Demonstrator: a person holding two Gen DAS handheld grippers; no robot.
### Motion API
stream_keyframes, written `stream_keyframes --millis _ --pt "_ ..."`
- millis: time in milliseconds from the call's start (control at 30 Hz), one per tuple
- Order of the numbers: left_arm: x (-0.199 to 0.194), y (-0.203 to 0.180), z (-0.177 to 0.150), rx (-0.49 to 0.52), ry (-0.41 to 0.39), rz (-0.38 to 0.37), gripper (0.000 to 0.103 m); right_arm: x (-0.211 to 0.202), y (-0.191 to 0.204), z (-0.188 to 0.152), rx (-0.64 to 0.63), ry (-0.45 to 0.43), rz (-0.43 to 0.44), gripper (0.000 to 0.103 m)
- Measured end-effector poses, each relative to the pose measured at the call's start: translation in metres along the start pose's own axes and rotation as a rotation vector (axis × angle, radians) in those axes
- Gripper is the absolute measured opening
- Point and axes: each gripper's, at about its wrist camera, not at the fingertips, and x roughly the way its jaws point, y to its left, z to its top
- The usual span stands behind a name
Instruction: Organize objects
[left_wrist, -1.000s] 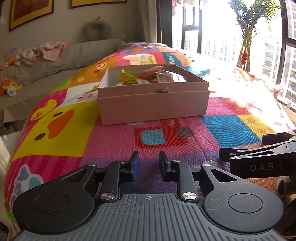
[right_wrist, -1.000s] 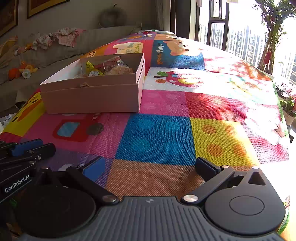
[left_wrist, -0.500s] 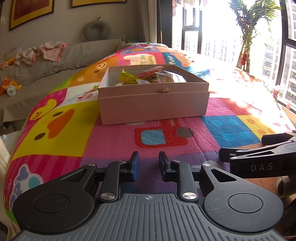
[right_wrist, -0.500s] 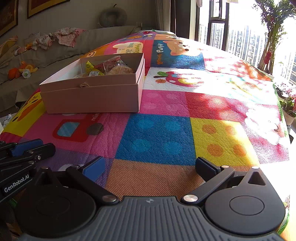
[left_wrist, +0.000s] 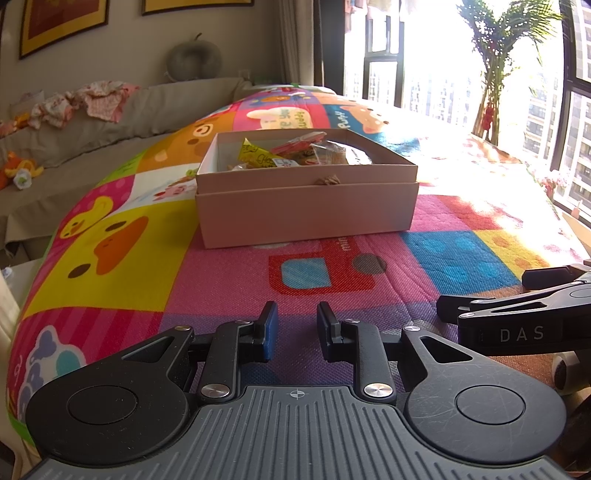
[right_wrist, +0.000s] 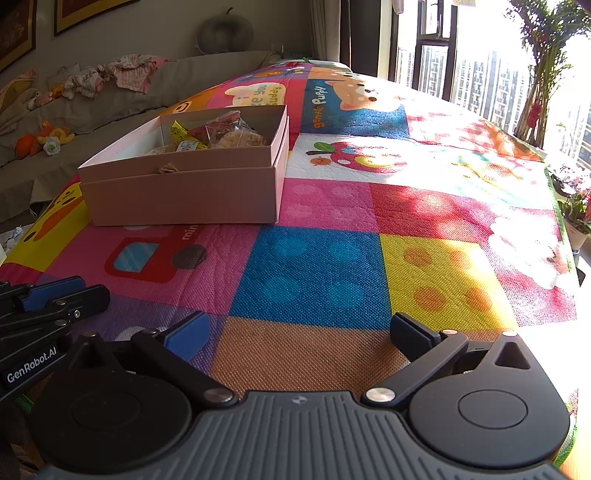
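That mat (right_wrist: 314, 273) is loud: patchwork squares in pink, blue with darker blue dots, yellow with orange dots, brown-orange and purple right under the jaws, plus cartoon ducks, a bear and a red bus further ahead. The box (left_wrist: 306, 206) sitting ahead of the jaws is plain pale pink, with yellow and red snack wrappers (left_wrist: 273, 153) inside. The left gripper (left_wrist: 293, 326) and the right gripper (right_wrist: 301, 330) are both black with grey ribbed bodies and blue pads. Grey sofa (left_wrist: 110, 118) off to the left.
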Motion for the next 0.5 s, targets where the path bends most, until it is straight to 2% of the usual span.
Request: stream_keyframes --millis 500 --pt "0.0009 0.0009 -0.0002 -0.012 -0.001 -0.01 0.025 0.0001 0.0 0.0 0.001 0.0 0.0 0.103"
